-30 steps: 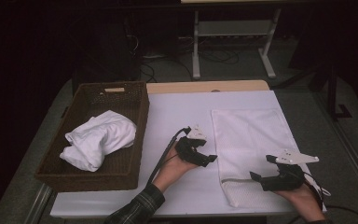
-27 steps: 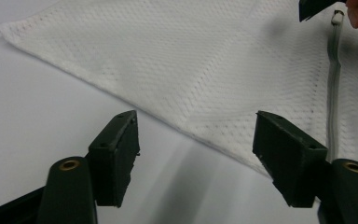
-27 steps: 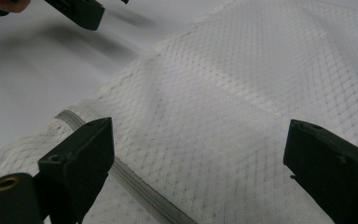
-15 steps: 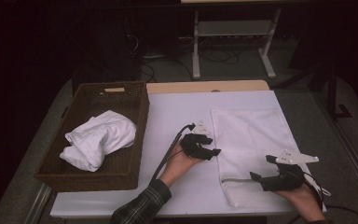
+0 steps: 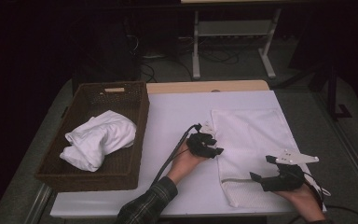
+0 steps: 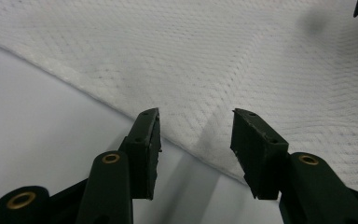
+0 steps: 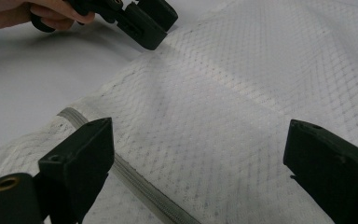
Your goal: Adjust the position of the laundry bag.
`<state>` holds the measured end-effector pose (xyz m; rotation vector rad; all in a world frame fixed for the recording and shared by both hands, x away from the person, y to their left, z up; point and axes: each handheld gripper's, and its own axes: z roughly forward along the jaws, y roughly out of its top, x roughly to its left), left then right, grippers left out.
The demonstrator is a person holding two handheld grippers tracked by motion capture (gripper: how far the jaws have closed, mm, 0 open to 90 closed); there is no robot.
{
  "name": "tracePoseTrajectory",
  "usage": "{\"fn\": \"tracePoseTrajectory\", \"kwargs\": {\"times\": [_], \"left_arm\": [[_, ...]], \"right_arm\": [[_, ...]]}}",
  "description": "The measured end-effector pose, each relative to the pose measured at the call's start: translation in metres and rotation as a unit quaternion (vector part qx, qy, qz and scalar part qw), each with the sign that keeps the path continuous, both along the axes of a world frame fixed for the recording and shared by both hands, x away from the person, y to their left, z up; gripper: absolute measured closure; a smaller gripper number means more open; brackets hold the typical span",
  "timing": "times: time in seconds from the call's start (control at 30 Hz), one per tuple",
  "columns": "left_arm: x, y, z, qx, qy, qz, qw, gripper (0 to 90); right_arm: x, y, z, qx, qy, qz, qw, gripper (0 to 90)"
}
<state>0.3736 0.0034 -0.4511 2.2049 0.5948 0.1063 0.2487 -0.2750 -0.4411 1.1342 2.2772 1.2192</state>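
Observation:
A white mesh laundry bag (image 5: 251,149) lies flat on the right half of the white table (image 5: 177,116); a grey zipper (image 7: 135,182) runs along its near end. My left gripper (image 5: 214,148) is at the bag's left edge, open, its jaws straddling that edge (image 6: 196,135) with nothing pinched. My right gripper (image 5: 261,170) hovers over the bag's near end, jaws wide open (image 7: 198,154) above the mesh and zipper. In the right gripper view the left gripper (image 7: 144,21) appears at the top, held by a hand.
A dark wicker basket (image 5: 74,163) stands at the table's left with a crumpled white cloth (image 5: 98,140) inside. A wooden strip (image 5: 205,87) borders the far table edge. A metal stand (image 5: 233,42) and cables are on the floor beyond.
My left gripper has moved right across the table to the bag's left edge. The right gripper has stayed put.

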Motion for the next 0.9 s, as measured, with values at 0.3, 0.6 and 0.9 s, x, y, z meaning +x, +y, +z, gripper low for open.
{"fn": "tracePoseTrajectory", "kwargs": {"times": [0.3,0.6,0.9], "left_arm": [[-0.002,-0.005,-0.003,0.018,-0.01,0.001,0.9998,53.6],[-0.008,-0.01,-0.003,0.037,-0.034,-0.01,0.9987,68.2],[-0.009,-0.013,-0.003,0.033,-0.025,-0.019,0.999,87.4]], "right_arm": [[0.0,0.0,0.0,0.001,0.001,-0.001,1.0,8.2],[0.0,0.0,0.0,0.0,0.0,0.001,1.0,8.2],[0.0,0.0,0.0,0.001,0.001,0.0,1.0,8.3]]}}
